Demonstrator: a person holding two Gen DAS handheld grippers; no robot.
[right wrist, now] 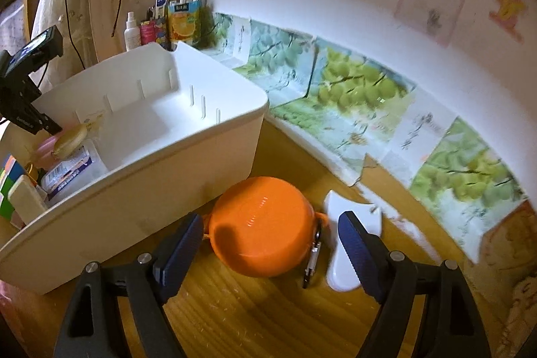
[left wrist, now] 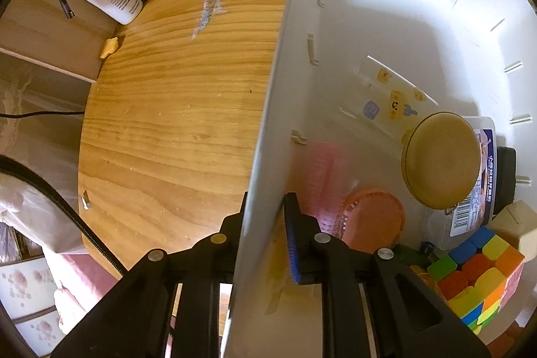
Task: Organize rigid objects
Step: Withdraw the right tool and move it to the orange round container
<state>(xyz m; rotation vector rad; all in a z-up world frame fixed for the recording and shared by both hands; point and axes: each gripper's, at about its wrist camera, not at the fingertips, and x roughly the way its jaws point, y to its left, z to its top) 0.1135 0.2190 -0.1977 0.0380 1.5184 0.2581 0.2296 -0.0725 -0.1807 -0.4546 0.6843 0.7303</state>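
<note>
Blue pads of my left gripper (left wrist: 265, 234) straddling the white bin (left wrist: 268, 123) wall with a gap showing, right gripper (right wrist: 268, 244) spread wide around the orange bowl (right wrist: 261, 227), barcode label (left wrist: 466, 213) text unreadable

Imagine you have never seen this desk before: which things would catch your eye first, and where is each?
Probably the glossy orange round case, lying on the wooden table between the open jaws of the right gripper, beside a white bin. Next, the bright multicoloured puzzle cube in a corner of that bin. The left gripper straddles the bin's side wall.
</note>
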